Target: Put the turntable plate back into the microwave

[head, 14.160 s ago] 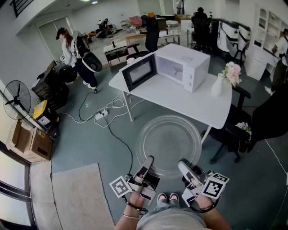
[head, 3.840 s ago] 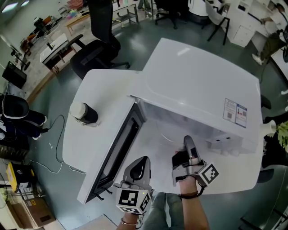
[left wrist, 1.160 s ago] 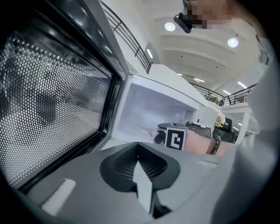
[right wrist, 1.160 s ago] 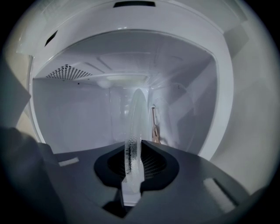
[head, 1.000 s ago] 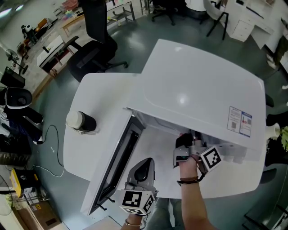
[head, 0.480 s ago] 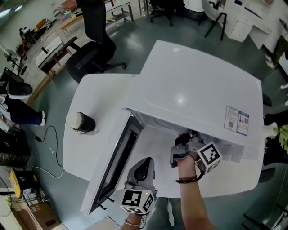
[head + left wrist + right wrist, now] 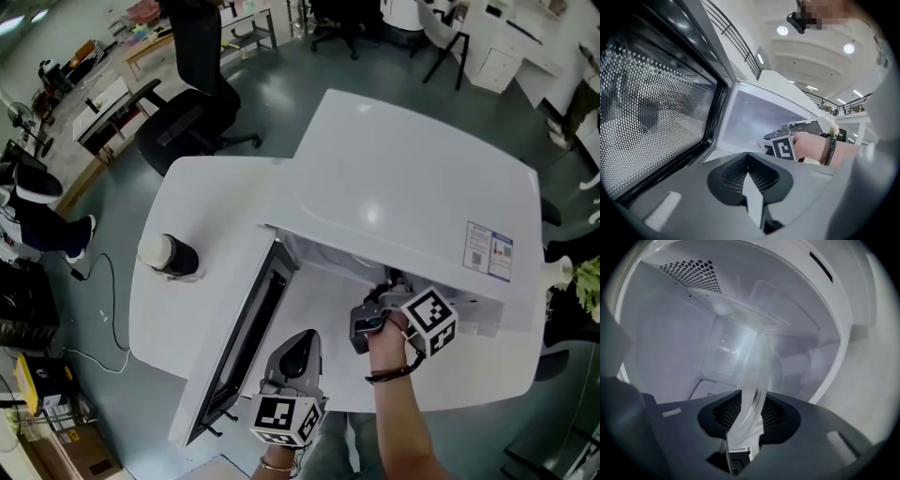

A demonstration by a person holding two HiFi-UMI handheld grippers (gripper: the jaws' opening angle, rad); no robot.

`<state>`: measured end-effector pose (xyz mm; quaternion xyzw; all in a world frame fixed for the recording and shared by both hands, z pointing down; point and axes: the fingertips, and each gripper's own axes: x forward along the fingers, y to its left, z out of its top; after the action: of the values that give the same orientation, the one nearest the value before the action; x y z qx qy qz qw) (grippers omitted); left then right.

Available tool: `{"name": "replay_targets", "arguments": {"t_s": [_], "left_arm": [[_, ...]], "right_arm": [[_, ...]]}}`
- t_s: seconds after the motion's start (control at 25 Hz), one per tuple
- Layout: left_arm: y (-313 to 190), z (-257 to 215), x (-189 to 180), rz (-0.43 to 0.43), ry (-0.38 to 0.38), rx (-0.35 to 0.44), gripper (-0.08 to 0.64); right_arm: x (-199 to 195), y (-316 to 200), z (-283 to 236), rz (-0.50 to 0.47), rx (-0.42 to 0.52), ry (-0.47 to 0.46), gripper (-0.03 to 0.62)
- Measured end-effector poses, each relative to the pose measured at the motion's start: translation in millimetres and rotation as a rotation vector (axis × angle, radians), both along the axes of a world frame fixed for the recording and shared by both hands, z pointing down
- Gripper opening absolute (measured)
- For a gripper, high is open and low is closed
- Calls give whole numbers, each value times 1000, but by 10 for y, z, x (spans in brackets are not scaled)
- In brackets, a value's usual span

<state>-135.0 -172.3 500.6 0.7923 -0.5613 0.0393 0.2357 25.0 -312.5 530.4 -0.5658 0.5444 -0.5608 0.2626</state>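
The white microwave (image 7: 412, 178) stands on the table with its door (image 7: 248, 328) swung open to the left. In the right gripper view the clear glass turntable plate (image 7: 754, 366) shows edge-on inside the cavity, and its rim runs between the jaws. My right gripper (image 7: 751, 416) has just been opening; ribbed pad shows on both sides of the glass, so the pads stand off it. Its marker cube (image 7: 429, 322) sits at the cavity mouth, the tips hidden under the microwave's top. My left gripper (image 7: 298, 345) hangs shut and empty in front of the door.
A cup with a dark sleeve (image 7: 169, 255) stands on the white table (image 7: 178, 206) left of the door. The door's mesh window (image 7: 656, 108) fills the left of the left gripper view. A black office chair (image 7: 197, 103) is behind the table.
The right hand has rolled at the cavity mouth, turning its marker cube more toward the camera. The left gripper has stayed where it was.
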Motion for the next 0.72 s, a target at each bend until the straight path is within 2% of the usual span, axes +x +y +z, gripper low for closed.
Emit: {"name": "replay_targets", "arguments": {"t_s": [0.28,0.72], "left_arm": [[-7,-52,11,5,14,14,0],[-13,-93,5,5,27,22,1]], "right_arm": [[-39,1,-33,-54,-40,77,143],[-66,120,-7,-84,-84,111,149]]}}
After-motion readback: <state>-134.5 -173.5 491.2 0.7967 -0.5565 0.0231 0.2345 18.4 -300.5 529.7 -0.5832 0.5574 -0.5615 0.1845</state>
